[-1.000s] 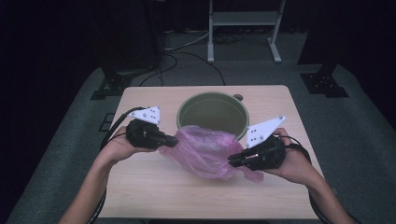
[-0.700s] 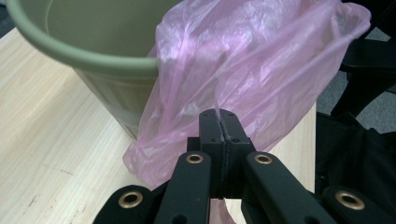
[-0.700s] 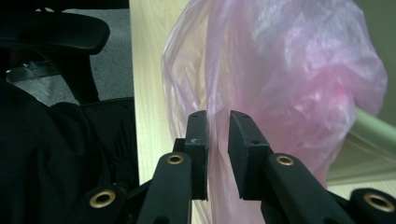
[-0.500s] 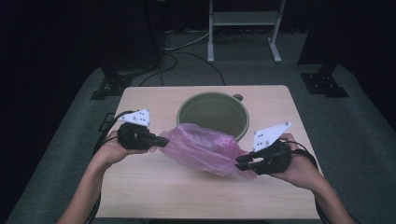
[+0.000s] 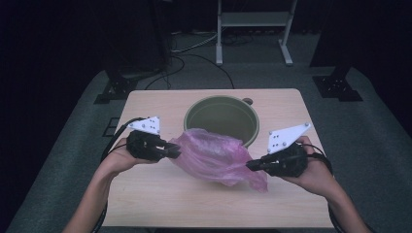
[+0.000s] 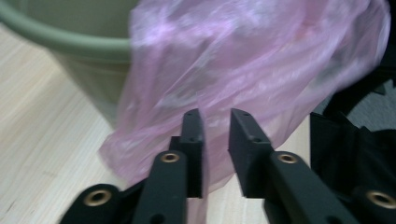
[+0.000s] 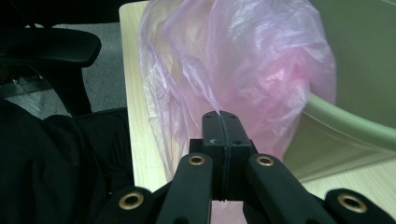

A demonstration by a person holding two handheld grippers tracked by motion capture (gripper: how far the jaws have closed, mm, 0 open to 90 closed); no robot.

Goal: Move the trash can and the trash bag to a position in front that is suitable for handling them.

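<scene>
We see the table [image 5: 145, 208] bearing a round bucket [image 5: 221, 116] toward its far middle, with a small knob-like thing [image 5: 248, 101] just behind the bucket's rim on the right. In front of the bucket, touching its near wall, lies a plastic bag [image 5: 214, 158], stretched between the 2 grippers. The left gripper [image 5: 172, 150] sits at the bag's left end, the right gripper [image 5: 252, 166] at its right end, nearer the table's front edge. Behind the table, on the floor, a metal stand [image 5: 252, 22] rises at centre, with cables [image 5: 194, 53] lying to its left.
</scene>
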